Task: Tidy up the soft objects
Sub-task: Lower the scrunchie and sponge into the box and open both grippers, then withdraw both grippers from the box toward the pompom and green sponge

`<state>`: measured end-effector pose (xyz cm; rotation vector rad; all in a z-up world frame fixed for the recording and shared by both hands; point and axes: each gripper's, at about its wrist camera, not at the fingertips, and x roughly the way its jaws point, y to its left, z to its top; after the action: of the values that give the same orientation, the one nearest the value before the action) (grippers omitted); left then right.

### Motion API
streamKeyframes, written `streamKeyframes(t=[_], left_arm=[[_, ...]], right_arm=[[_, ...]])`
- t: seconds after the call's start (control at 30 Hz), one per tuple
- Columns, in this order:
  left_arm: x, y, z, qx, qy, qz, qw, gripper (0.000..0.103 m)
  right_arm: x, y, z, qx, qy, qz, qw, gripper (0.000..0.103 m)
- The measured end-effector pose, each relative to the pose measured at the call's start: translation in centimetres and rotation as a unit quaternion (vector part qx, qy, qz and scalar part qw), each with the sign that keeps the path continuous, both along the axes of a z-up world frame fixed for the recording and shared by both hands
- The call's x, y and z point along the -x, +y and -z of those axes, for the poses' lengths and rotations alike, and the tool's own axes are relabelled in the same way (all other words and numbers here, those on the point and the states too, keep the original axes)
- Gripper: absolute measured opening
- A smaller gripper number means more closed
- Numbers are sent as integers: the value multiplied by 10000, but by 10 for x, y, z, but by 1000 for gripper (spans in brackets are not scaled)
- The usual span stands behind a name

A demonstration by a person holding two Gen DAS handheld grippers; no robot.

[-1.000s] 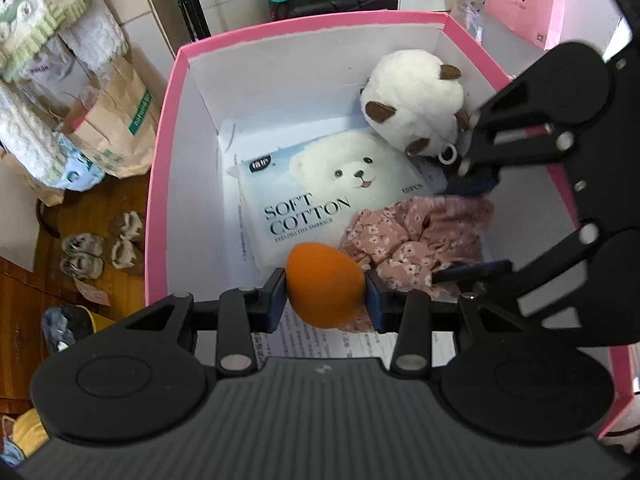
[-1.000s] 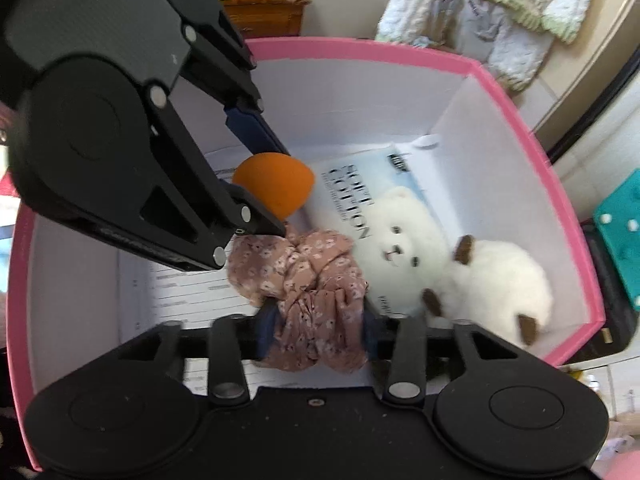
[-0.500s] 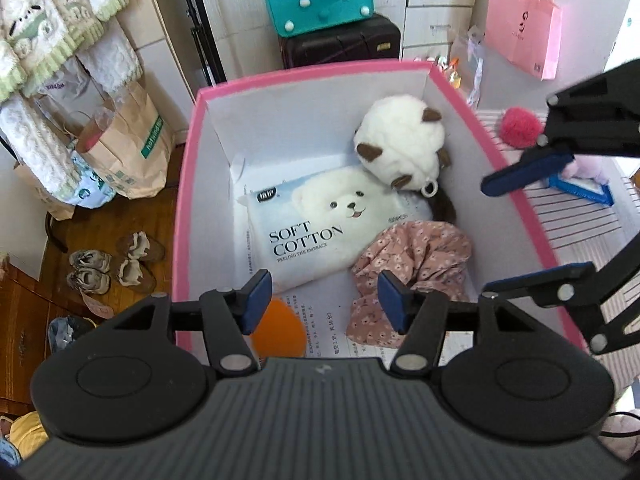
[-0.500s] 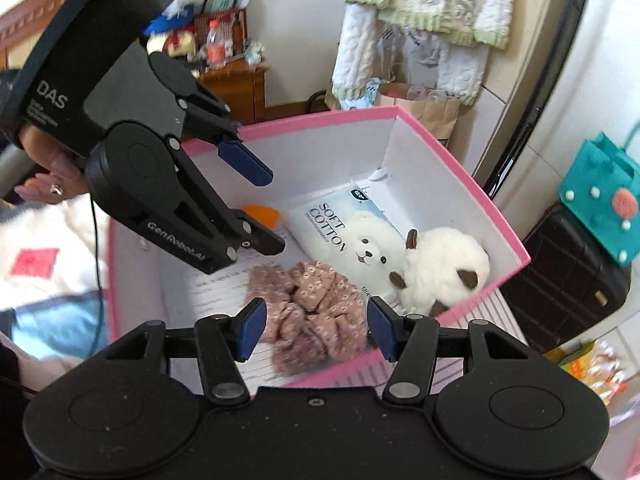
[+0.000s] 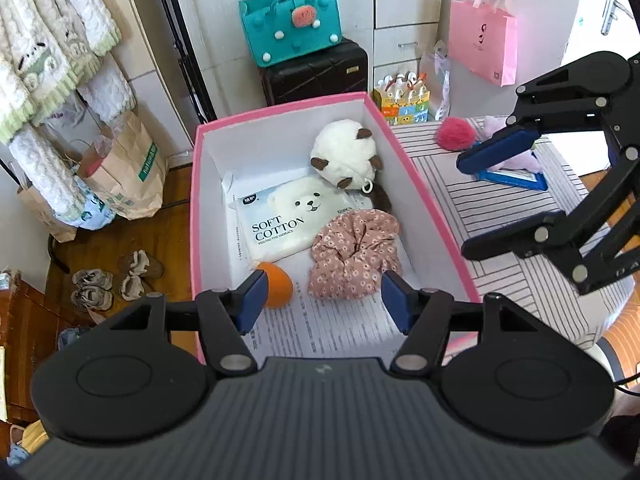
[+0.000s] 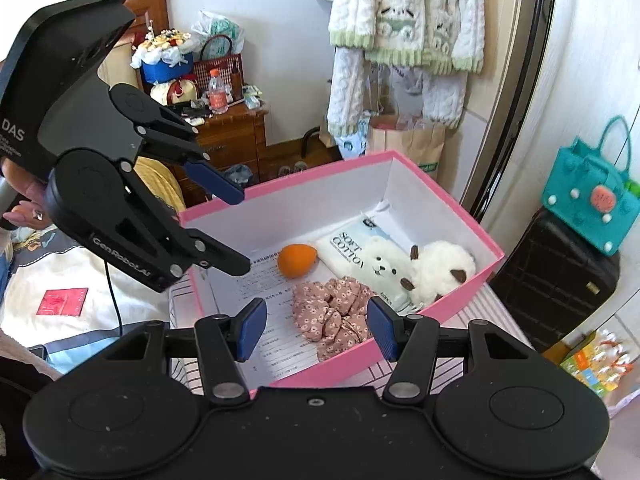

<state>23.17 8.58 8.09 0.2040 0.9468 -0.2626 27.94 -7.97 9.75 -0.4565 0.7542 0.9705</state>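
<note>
1. The left tool (image 5: 320, 300) is hanging above the near end of the pink cardboard box (image 5: 194, 200), its blue pads having just been spreading, nothing between them.
2. The right tool (image 6: 316, 328) is standing spread too, gripping nothing.
3. The orange egg-shaped sponge (image 5: 276, 286) is lying on the printed paper (image 5: 340, 332) lining the box floor.
4. The pink floral fabric scrunchie (image 5: 354, 254) is sitting just beside it.
5. The white "SOFT COTTON" tissue pack (image 5: 288, 220) is lying further in, with the white plush animal (image 5: 344, 154) at the far end.
6. A fluffy pink pompom (image 5: 456, 134) is resting on the striped bench (image 5: 500, 208) outside the box.
</note>
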Motion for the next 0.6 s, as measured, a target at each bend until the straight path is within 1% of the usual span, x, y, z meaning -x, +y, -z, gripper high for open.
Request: streamKeyframes(t=[0.2,0.3,0.4,0.5,0.6], left_arm=[[36,-2,-20,-103,-367,173,9991,65],[51,-1,-26,-32,-509,134,9986,65],[63,-3,-30,26,-527,107,9985,65],[73,-6,-32,5,-515,168,9985,66],[83,-11,-34,-44,-575,200,9981,69]], right_arm=[[33,-15,-23,-95,-310,35,9995,62],[47,-20,-28,-34,-516,69,9986,62],[58,-25,-31,-31,-560,88,9984,62],[68,-34,-34,-53,-630,106,9979,63],[78,-45,-36,-84,-646,164,9977,63]])
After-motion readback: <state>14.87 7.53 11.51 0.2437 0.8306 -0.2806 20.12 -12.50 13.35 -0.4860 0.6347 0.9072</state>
